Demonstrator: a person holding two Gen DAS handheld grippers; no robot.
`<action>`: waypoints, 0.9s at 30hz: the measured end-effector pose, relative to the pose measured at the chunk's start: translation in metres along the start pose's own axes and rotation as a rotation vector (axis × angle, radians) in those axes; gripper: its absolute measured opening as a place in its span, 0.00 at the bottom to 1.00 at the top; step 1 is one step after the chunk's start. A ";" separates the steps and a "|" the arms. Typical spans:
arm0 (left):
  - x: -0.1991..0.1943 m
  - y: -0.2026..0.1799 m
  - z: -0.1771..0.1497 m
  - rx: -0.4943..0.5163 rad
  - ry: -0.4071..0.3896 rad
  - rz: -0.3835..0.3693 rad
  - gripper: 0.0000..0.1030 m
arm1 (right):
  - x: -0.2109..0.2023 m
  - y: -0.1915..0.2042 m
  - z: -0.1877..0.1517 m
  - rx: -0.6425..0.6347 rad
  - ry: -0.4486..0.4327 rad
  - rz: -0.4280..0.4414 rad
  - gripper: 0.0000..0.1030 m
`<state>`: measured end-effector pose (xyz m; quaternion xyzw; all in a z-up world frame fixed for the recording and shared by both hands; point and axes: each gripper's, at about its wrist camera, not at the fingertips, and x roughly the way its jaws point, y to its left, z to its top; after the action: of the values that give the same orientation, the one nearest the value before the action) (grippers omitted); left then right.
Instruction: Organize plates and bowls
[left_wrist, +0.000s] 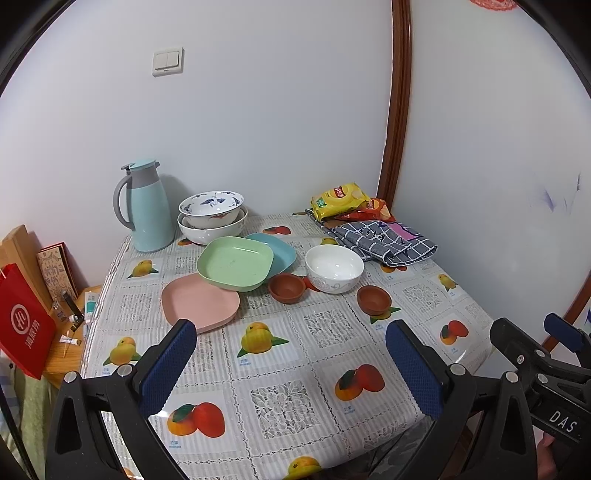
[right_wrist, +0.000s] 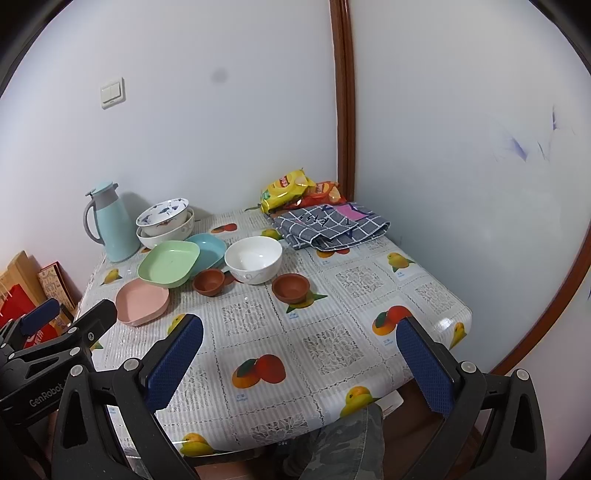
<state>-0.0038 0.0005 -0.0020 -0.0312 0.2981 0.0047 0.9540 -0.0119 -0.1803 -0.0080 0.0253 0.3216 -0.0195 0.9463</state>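
Scattered across the far half of the fruit-print tablecloth (left_wrist: 280, 365): a green square plate (left_wrist: 234, 263) tilted, resting on the edge of a pink square plate (left_wrist: 199, 302) in front and overlapping a blue square plate (left_wrist: 280, 248) behind; just right of these a white bowl (left_wrist: 334, 267), flanked by two small brown clay bowls, one (left_wrist: 287, 288) touching or nearly touching its left side, the other (left_wrist: 373, 299) standing apart to the right. Behind the plates, against the wall, two large patterned bowls already nested (left_wrist: 211, 216), beside a pale blue thermos jug (left_wrist: 142, 206). Nothing gripped yet: left gripper (left_wrist: 291, 365) hovering over the near edge of the table with jaws wide apart, right gripper (right_wrist: 301, 365) likewise spread and empty. Probably best to begin with the green plate, since it sits on top and askew: pinch one rim, lift clear without dragging the pink one, then stack the three plates squarely, same shape nesting well. Clay bowls likely next, one set inside the other; small and light, so a gentle close on the rim. White bowl looks glazed and slippery, worth a firm, level grip. Well clear of the work at the far right: a folded checked cloth (left_wrist: 384, 240) and yellow snack packets (left_wrist: 340, 197).
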 end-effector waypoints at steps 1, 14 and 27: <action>0.000 0.000 0.000 -0.001 0.000 0.000 1.00 | 0.000 0.000 0.000 0.000 0.001 0.000 1.00; -0.002 0.000 -0.002 0.001 -0.002 0.003 1.00 | -0.003 0.000 0.002 0.006 -0.002 0.005 1.00; -0.002 0.000 -0.002 0.002 -0.002 0.003 1.00 | -0.005 0.000 0.002 0.008 -0.004 0.009 1.00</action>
<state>-0.0065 0.0001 -0.0021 -0.0299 0.2971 0.0059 0.9543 -0.0146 -0.1801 -0.0031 0.0303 0.3195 -0.0166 0.9470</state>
